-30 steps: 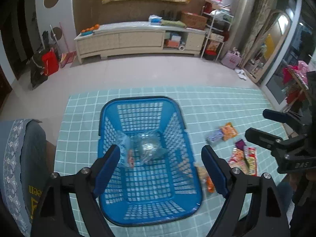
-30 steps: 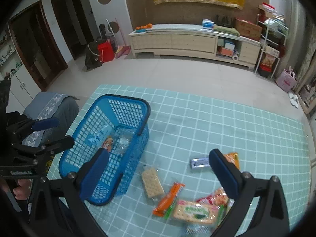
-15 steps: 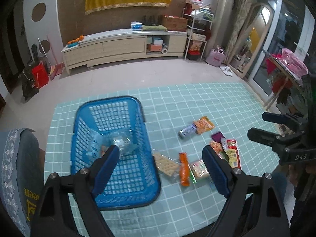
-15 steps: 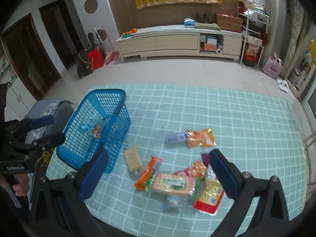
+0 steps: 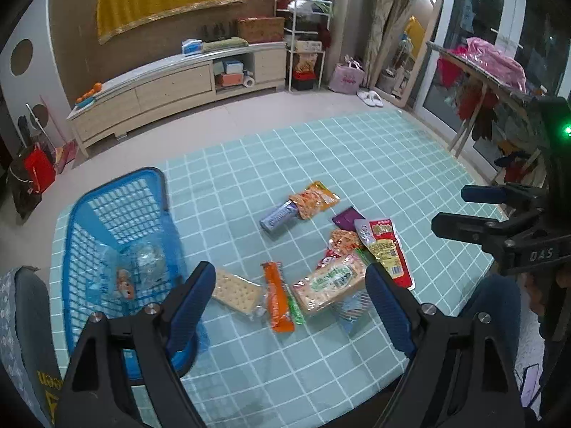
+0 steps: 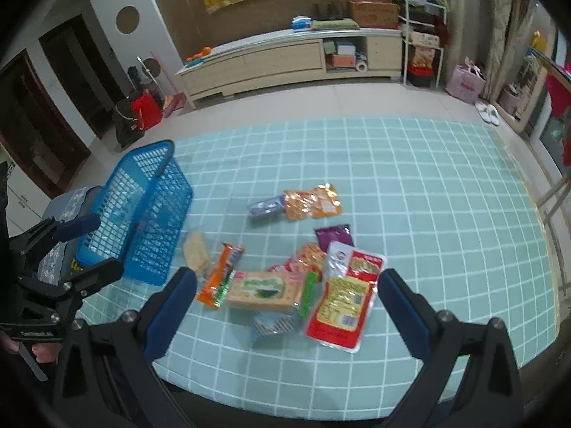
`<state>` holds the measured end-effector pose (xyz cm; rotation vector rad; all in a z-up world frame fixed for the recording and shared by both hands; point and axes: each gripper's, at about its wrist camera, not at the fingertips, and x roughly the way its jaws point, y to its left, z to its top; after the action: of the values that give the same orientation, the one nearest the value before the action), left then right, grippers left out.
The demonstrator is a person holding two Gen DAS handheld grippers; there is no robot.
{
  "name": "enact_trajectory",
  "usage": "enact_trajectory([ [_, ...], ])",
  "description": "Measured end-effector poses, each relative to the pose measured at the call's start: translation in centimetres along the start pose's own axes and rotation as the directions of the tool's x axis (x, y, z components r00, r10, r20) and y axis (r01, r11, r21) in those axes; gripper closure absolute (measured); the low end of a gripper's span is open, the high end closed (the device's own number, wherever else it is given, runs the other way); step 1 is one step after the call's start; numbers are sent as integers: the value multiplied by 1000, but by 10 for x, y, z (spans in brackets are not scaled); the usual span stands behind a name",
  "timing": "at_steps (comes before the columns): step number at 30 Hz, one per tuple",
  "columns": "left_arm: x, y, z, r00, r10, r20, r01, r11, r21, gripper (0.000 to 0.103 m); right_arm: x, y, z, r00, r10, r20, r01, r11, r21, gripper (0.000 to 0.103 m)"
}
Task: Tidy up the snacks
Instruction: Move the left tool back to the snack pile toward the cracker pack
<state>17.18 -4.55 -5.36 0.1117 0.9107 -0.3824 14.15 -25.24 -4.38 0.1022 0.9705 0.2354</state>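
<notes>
A blue mesh basket (image 5: pixel 117 221) (image 6: pixel 142 214) stands at the left of the teal checked tablecloth (image 5: pixel 374 164) (image 6: pixel 428 196), with a clear bag (image 5: pixel 142 264) inside. Several snack packs lie to its right: a cracker pack (image 5: pixel 237 292) (image 6: pixel 196 253), an orange stick pack (image 5: pixel 278 296) (image 6: pixel 221 274), a green-labelled biscuit pack (image 5: pixel 328 285) (image 6: pixel 264 290), a red-and-yellow pouch (image 5: pixel 387 249) (image 6: pixel 346 303). My left gripper (image 5: pixel 289 296) hangs open above the crackers and biscuits. My right gripper (image 6: pixel 285 294) is open over the pile, holding nothing.
Farther back lie a blue wrapper (image 5: pixel 278 215) (image 6: pixel 264 207), an orange pouch (image 5: pixel 314 199) (image 6: pixel 314 203) and a purple sachet (image 5: pixel 344 215) (image 6: pixel 333 235). A grey cushioned seat (image 5: pixel 21 321) sits by the basket. A long low cabinet (image 6: pixel 285 60) lines the far wall.
Both grippers have swept rightward, away from the basket and over the snack pile, sinking slightly. Both have stayed open. The snacks and basket have not moved.
</notes>
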Motion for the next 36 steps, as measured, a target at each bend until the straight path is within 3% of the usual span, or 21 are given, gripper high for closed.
enact_trajectory([
  [2, 11, -8, -1, 999, -34, -17, 34, 999, 21, 19, 2, -10, -6, 1000, 1, -9, -1, 1000, 22, 1],
  [7, 30, -27, -5, 999, -36, -27, 39, 994, 102, 17, 9, -29, -20, 999, 0, -32, 2, 998, 57, 1],
  [11, 48, -38, -7, 992, -113, -59, 119, 985, 124, 15, 17, -42, -30, 999, -6, -49, 10, 997, 73, 1],
  [22, 111, -47, -12, 977, -116, -177, 148, 972, 184, 15, 52, -67, -51, 995, 6, -96, 3, 996, 94, 1],
  [27, 141, -44, -18, 954, -162, -251, 217, 954, 207, 15, 69, -70, -57, 993, 10, -120, -1, 997, 81, 1],
  [36, 183, -50, -24, 926, -138, -351, 243, 930, 275, 15, 93, -80, -57, 985, 35, -168, -24, 997, 70, 1],
])
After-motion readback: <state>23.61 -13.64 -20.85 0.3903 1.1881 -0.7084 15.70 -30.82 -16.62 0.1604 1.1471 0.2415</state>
